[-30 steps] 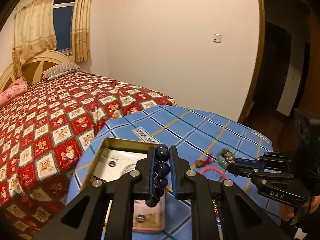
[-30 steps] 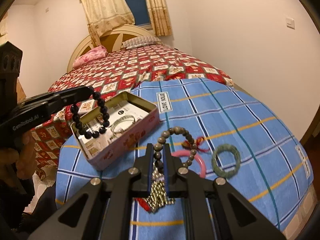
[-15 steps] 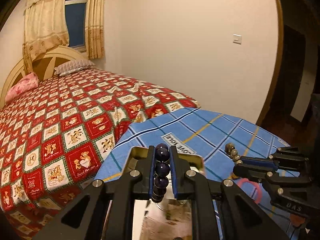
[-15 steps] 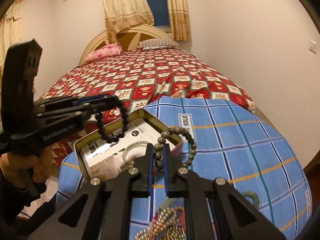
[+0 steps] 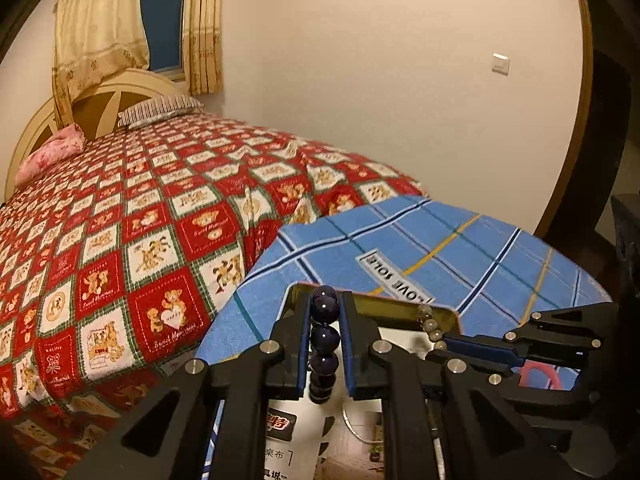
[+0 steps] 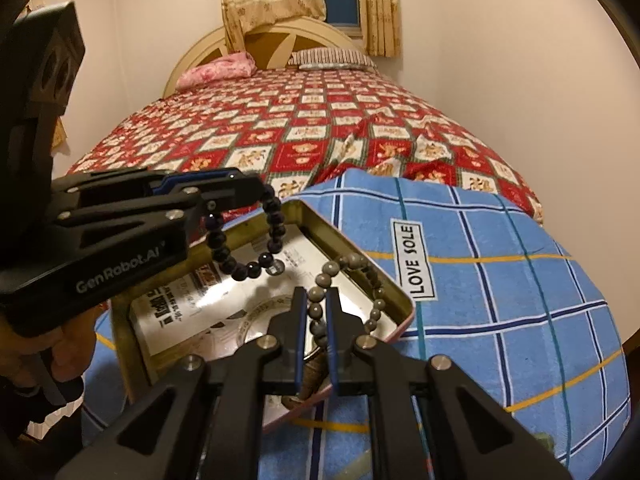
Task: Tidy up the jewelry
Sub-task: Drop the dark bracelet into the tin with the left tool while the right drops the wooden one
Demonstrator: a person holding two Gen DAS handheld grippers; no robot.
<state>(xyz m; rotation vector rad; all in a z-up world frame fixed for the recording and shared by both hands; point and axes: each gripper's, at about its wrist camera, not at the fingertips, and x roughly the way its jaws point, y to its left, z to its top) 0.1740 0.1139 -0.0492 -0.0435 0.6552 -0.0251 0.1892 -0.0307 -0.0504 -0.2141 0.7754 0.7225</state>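
**A:** Where are the beads?

**B:** There are 2 bead loops. The dark bead bracelet (image 6: 256, 240) hangs from the left gripper (image 5: 325, 320). The grey bead bracelet (image 6: 352, 288) hangs from the right gripper (image 6: 316, 312). Both loops hang over the open tin box (image 6: 400, 312).

**A:** Are the grippers holding them tight?

**B:** Yes. The left one has its 2 blue pads pressed on the dark beads, with a row of beads stacked between them. The right one is squeezed on a few grey beads, and the rest of that loop curves out to the right, above the box rim.

**A:** What is in the box?

**B:** A white paper with print (image 6: 188, 304) lies on the bottom. A thin silver ring (image 5: 360, 428) lies there too. I cannot tell what else is inside.

**A:** Where does the box sit?

**B:** On a blue checked cloth (image 6: 500, 280) with a tag that says "LOVE SOLE" (image 6: 412, 260). The box is near the cloth's left side. A pink ring (image 5: 538, 376) lies on the cloth past the right gripper, partly hidden.

**A:** And around that?

**B:** A hand (image 6: 68, 344) holds the left gripper's handle. Behind the cloth is a bed with a red and white blanket (image 5: 140, 220), then 2 pillows, a curved headboard and curtains at a dark window.
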